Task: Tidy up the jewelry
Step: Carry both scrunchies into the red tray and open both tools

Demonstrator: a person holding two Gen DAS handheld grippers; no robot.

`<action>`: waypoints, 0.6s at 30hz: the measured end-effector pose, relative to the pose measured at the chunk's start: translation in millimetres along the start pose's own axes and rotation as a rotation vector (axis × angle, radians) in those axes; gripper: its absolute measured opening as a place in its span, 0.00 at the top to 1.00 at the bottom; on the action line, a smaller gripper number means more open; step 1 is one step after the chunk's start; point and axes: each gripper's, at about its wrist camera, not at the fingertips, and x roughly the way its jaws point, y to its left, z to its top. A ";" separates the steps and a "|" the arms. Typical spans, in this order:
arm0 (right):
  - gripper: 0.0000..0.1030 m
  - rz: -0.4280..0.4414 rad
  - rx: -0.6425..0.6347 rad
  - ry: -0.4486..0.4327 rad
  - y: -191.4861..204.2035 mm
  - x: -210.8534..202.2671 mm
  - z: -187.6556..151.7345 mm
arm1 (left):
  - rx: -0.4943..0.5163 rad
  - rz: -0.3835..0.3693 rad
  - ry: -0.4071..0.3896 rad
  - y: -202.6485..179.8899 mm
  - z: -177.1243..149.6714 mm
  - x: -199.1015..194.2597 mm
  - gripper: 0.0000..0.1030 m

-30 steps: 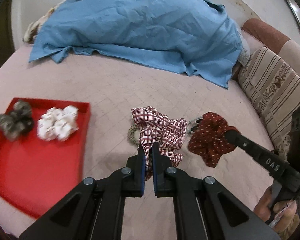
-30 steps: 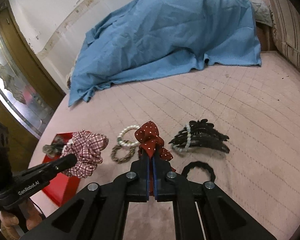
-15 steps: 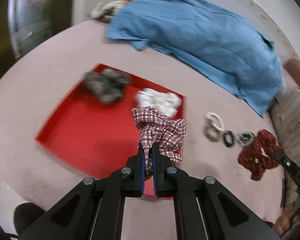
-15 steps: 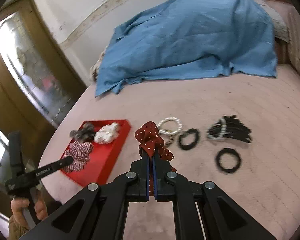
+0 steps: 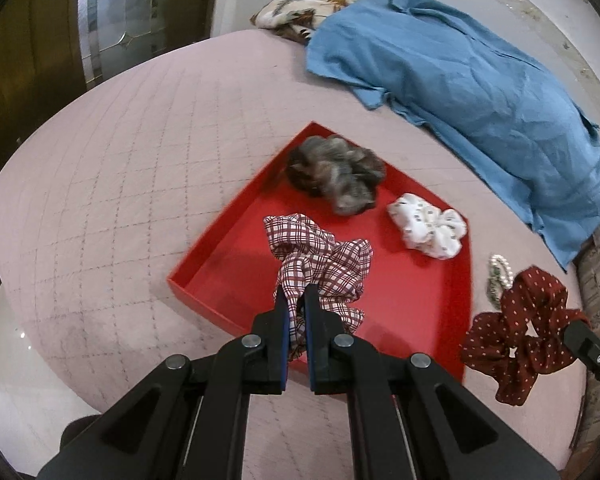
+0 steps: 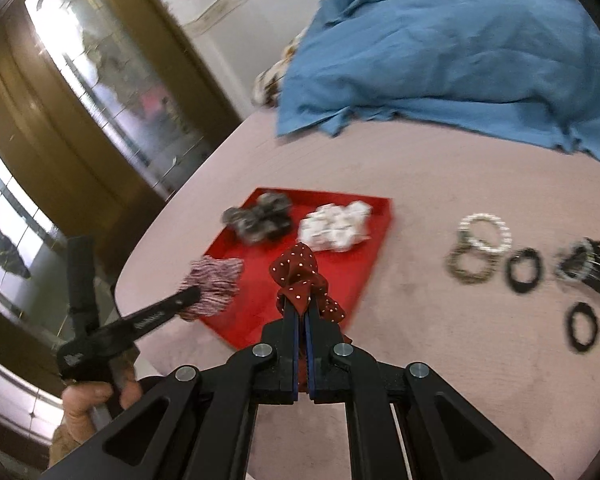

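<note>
With both grippers clamped on scrunchies, I hold them over the red tray (image 5: 400, 304).

My left gripper (image 5: 296, 300) pinches the plaid scrunchie (image 5: 320, 256) above the tray's near half; my right gripper (image 6: 302, 312) grips the maroon dotted scrunchie (image 6: 300, 276) at the tray's edge. A grey scrunchie (image 5: 336, 172) and a white scrunchie (image 5: 428, 226) lie inside the tray, bracelets (image 6: 480, 240) on the pink bedspread (image 5: 120, 160).
</note>
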 end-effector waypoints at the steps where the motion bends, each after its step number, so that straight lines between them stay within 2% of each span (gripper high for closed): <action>1: 0.97 0.007 -0.005 0.007 3.7 6.8 1.6 | 0.000 0.007 -0.001 2.8 0.8 2.0 0.94; 4: 0.97 0.054 0.015 0.037 11.8 31.5 6.7 | 0.005 0.033 -0.009 9.1 2.4 7.4 0.94; 9: 0.97 0.122 0.128 0.130 4.1 73.7 3.8 | -0.007 0.035 -0.007 21.1 4.9 15.5 0.94; 12: 0.97 0.086 0.131 0.185 0.9 91.2 -5.4 | -0.010 0.027 -0.016 24.0 5.5 15.4 0.93; 18: 0.94 0.003 0.084 0.222 -2.4 101.8 -15.3 | -0.012 0.006 -0.029 22.5 6.8 11.0 0.81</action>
